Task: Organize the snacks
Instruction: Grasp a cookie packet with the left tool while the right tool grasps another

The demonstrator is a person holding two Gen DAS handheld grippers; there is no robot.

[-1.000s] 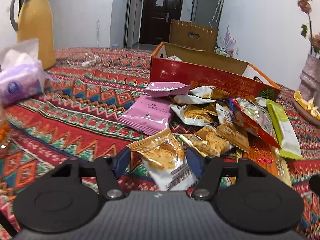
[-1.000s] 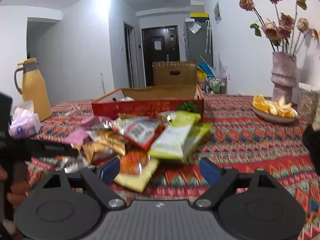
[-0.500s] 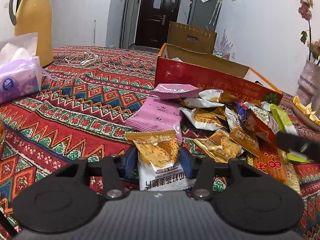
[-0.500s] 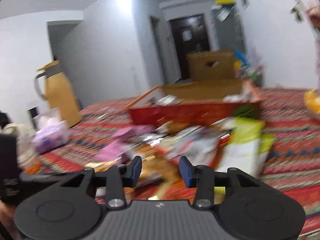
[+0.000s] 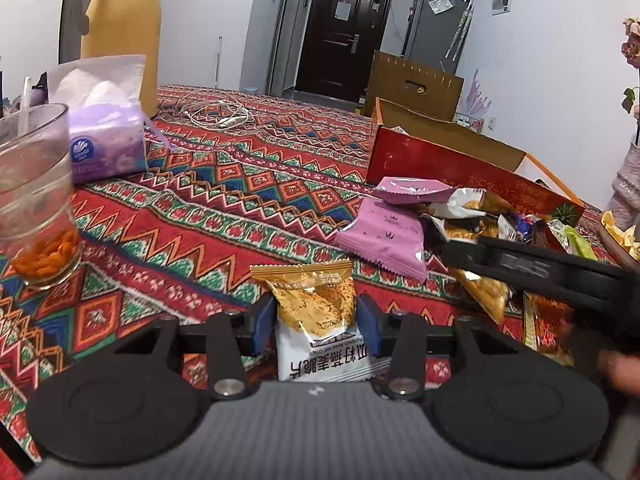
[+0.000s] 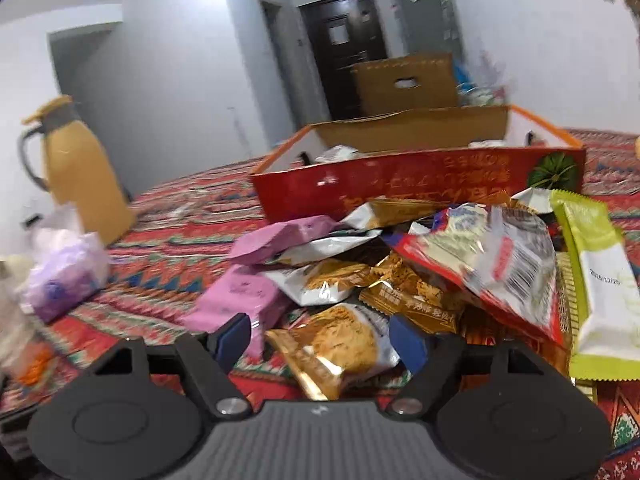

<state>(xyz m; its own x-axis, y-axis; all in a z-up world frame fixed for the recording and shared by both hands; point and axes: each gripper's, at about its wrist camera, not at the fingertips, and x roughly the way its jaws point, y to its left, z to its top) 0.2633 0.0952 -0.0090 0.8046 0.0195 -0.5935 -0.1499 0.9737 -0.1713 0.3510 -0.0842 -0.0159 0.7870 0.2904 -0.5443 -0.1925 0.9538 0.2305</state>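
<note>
My left gripper [image 5: 316, 320] is shut on a gold-and-white snack packet [image 5: 312, 300], held just above the patterned cloth, left of the snack pile [image 5: 472, 216]. A red open box [image 5: 440, 168] stands behind the pile. My right gripper [image 5: 452, 252] reaches in from the right over the pile. In the right wrist view, the right gripper [image 6: 322, 340] has its jaws opening, with another gold-and-white packet [image 6: 340, 344] lying loose between them. Pink packets [image 6: 240, 296], a red-edged bag [image 6: 492, 264] and a green bar [image 6: 600, 280] lie around it, before the red box [image 6: 400, 184].
A glass [image 5: 36, 208] with orange bits stands at the near left, a purple tissue pack [image 5: 104, 140] and a yellow jug [image 5: 120, 32] behind it. A white cable [image 5: 216, 114] lies further back. A brown carton [image 5: 412, 84] stands beyond the table, a fruit plate [image 5: 624, 236] at the right.
The left gripper closed on the gold-and-white packet and carried it left, away from the pile. The right gripper swept left over the pile, narrowed, then widened again around another packet.
</note>
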